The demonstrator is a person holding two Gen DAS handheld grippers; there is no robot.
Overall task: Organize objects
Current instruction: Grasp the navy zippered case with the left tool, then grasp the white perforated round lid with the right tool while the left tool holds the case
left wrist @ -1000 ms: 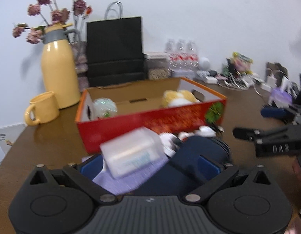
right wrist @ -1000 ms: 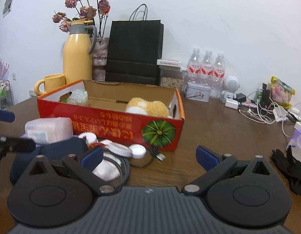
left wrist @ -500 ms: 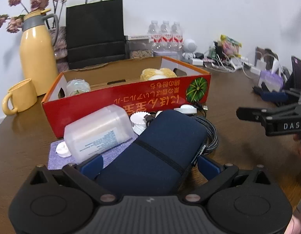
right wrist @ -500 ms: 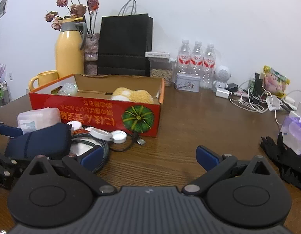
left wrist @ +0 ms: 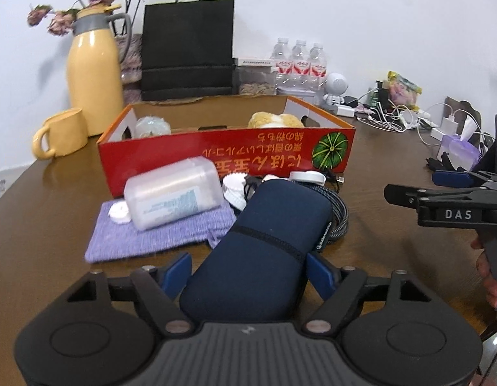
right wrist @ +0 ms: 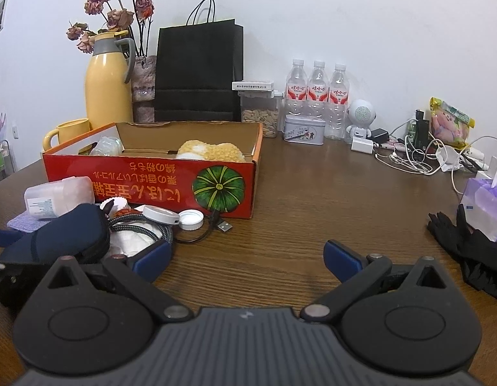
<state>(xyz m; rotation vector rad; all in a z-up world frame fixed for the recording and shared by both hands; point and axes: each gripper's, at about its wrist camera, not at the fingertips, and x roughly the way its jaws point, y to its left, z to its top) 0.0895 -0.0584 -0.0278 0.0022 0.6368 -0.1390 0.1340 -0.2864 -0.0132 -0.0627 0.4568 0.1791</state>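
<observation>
At the bottom centre of the left wrist view, the left gripper (left wrist: 248,267) has just been closing its jaws around the near end of a navy soft pouch (left wrist: 267,241); the right blue pad touches the fabric, while the left pad's contact cannot be told. The pouch lies on the wooden table (left wrist: 55,212), reaching up toward the red cardboard box (left wrist: 229,157) in the middle of the frame. Inside the box sit a clear crumpled item (left wrist: 152,125) at its left end and a yellow plush toy (left wrist: 274,120) at its right. Left of the pouch, a translucent plastic jar (left wrist: 174,196) lies on its side on a purple cloth (left wrist: 158,234).

In the right wrist view, the right gripper (right wrist: 245,257) at the bottom holds its jaws wide apart over bare tabletop. The box fills the middle left, holding the same plush toy and clear item. At the lower left the pouch rests beside a coiled braided cable (right wrist: 142,225) and two white caps (right wrist: 174,217).
</observation>
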